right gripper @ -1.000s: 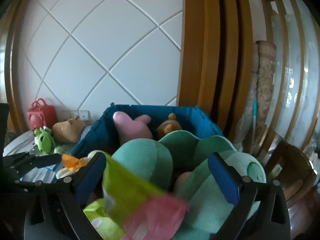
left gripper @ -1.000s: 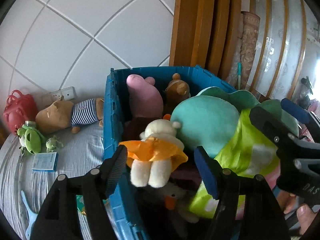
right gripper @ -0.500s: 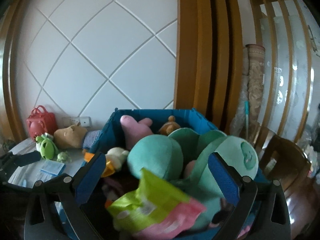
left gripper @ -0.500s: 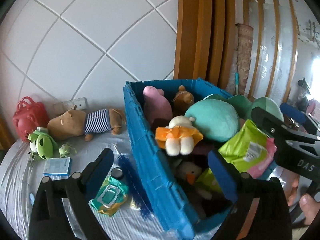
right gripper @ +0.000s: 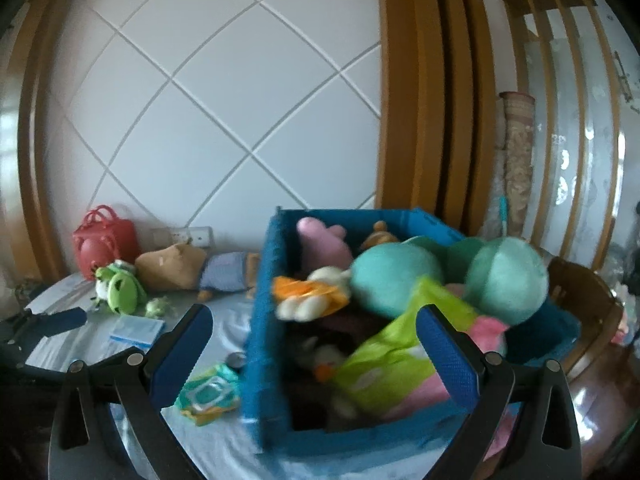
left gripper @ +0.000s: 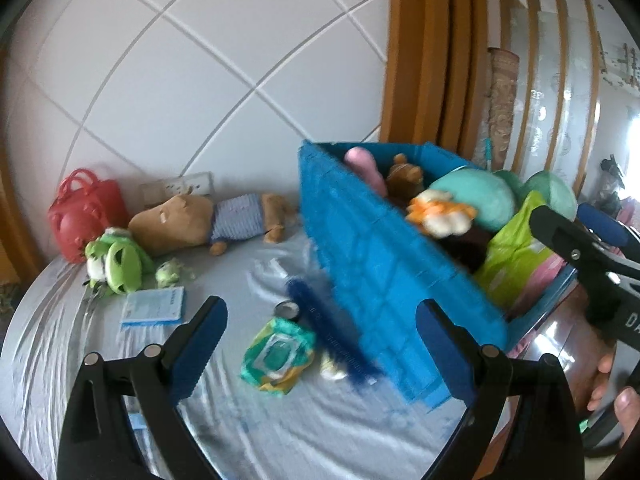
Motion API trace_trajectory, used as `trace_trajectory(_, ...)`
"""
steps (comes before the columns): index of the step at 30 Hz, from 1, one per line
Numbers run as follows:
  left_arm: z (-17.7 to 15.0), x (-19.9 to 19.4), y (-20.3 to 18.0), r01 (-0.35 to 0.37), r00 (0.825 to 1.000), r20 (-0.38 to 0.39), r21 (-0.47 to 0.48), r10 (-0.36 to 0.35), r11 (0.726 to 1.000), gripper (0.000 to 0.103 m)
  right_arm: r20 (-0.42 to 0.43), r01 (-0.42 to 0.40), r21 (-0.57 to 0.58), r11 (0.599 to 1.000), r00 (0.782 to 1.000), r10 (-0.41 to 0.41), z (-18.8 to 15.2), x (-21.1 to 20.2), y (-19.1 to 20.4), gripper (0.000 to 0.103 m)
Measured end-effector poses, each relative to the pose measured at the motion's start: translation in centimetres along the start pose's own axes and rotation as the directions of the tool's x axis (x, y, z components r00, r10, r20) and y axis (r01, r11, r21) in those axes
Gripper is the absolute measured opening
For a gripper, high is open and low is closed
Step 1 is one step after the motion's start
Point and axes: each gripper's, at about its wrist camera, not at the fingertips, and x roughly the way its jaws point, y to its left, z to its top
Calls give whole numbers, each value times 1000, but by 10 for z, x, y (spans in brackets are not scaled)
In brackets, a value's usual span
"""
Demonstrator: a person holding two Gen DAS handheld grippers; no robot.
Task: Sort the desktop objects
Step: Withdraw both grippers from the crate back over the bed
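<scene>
Beyond both wide-open, empty claws, a ribbed blue plastic crate sits on a wrinkled grey sheet, heaped with plush toys and a glossy green-and-pink packet. Ahead of the left claw lie a crinkled wipes pack and a fuzzy dark-blue brush, the crate just right; the right claw faces the crate.

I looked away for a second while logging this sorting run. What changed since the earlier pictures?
Both tongs pulled back from the blue bin: the left tongs now face the table items, such as the green wipes pack; the right tongs, earlier around the lime-green packet, left it in the bin. Both remain open and empty. The toys stayed put.
</scene>
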Motion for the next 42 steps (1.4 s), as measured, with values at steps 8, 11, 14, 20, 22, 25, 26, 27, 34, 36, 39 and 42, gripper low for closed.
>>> trace_trajectory(8,-26,3,80,-116,993,-33,-92,113,989,96,12,-107,-53,993,994,108,0,17,70,103)
trace_trajectory(11,-32,5,110,-187,982,-55,-134,181,973,96,96,-155,-84,984,982,162,5,20,91,103)
trace_trajectory(14,-38,9,136,-261,963,-103,-148,248,954,96,32,-277,-51,959,960,279,7,51,109,103)
trace_trajectory(20,-64,14,192,-411,906,-202,-200,373,890,96,-134,-430,-54,901,897,421,-8,113,156,103)
trace_trajectory(22,-73,12,215,-447,887,-236,-232,396,864,96,-164,-468,-28,884,874,457,-13,125,169,103)
trace_trajectory(25,-80,7,246,-477,873,-253,-265,417,838,96,-217,-473,-63,879,866,450,-18,138,199,103)
trace_trajectory(26,-81,5,256,-485,869,-254,-271,425,831,96,-220,-474,-68,878,866,450,-18,141,206,103)
trace_trajectory(27,-81,4,267,-486,869,-252,-276,426,829,96,-221,-476,-67,877,864,452,-18,142,213,103)
trace_trajectory(34,-69,20,349,-435,894,-233,-244,383,866,96,-257,-404,-44,914,888,381,-24,168,277,103)
trace_trajectory(36,-66,28,380,-409,902,-240,-219,358,886,96,-276,-369,-20,929,895,349,-29,177,298,103)
trace_trajectory(39,-63,45,424,-389,903,-274,-195,331,900,96,-317,-311,-2,950,902,294,-35,196,332,103)
trace_trajectory(42,-58,65,461,-372,901,-302,-167,312,913,96,-356,-272,48,961,895,271,-40,218,354,103)
